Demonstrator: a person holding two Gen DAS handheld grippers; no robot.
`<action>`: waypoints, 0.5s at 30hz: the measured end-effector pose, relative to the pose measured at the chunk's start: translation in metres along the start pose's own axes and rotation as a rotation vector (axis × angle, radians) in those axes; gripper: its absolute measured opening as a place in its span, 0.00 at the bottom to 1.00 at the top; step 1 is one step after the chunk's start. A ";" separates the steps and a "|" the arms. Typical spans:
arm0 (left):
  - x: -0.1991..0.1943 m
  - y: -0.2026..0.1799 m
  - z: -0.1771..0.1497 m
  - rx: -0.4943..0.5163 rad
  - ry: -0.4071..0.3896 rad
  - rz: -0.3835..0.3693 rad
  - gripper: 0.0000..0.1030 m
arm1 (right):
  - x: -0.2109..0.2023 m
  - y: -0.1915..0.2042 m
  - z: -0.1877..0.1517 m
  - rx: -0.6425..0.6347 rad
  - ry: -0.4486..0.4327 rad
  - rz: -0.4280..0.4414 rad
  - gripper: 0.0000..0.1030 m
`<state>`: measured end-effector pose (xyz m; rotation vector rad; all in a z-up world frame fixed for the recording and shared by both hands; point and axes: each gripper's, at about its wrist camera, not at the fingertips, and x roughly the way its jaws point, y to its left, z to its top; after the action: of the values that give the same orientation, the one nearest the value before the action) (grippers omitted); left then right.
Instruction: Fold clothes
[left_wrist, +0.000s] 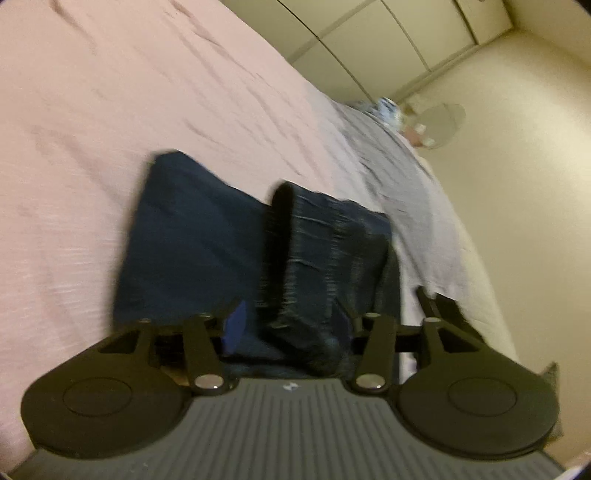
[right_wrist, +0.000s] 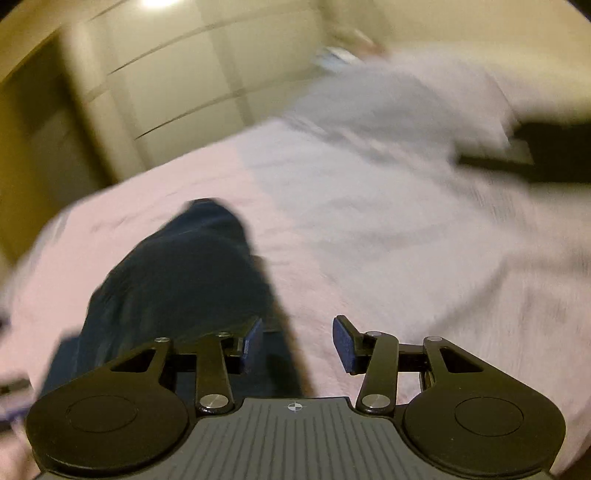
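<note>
1. Pink bedsheet (left_wrist: 110, 129) covers the bed, finely wrinkled weave; cream wardrobe doors (left_wrist: 369, 44) and wall behind.
2. Left gripper (left_wrist: 291, 325): jaws spread, a thick fold of the dark blue garment (left_wrist: 192, 236) bunched between them. One blue pad (left_wrist: 234, 325) shows; the other is hidden by cloth. Cannot tell whether it is clamped or just resting there.
3. Right gripper (right_wrist: 297, 343): jaws wide apart, nothing between the blue felt pads (right_wrist: 341, 345). Its left finger sits over the garment (right_wrist: 177, 280) edge.
4. Garment: heavy ribbed-looking fabric, part flat on the sheet, part rolled into a raised ridge near the bed edge.
5. Pale grey blanket (right_wrist: 369, 155) lies beyond the garment.
6. Open sheet left of and beyond the garment in the left view; right view is motion-blurred.
</note>
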<state>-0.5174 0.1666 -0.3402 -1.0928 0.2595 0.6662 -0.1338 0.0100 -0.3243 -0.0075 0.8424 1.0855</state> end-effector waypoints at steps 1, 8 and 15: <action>0.011 0.001 0.003 -0.005 0.011 -0.005 0.48 | 0.007 -0.007 0.002 0.057 0.018 0.020 0.45; 0.076 0.007 0.016 -0.007 0.086 -0.053 0.52 | 0.036 -0.042 0.014 0.308 0.053 0.101 0.45; 0.079 -0.008 0.012 0.086 0.053 -0.145 0.11 | 0.051 -0.051 0.011 0.364 0.096 0.086 0.43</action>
<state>-0.4523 0.2039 -0.3689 -1.0366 0.2498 0.4933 -0.0774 0.0284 -0.3673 0.2857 1.1262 1.0041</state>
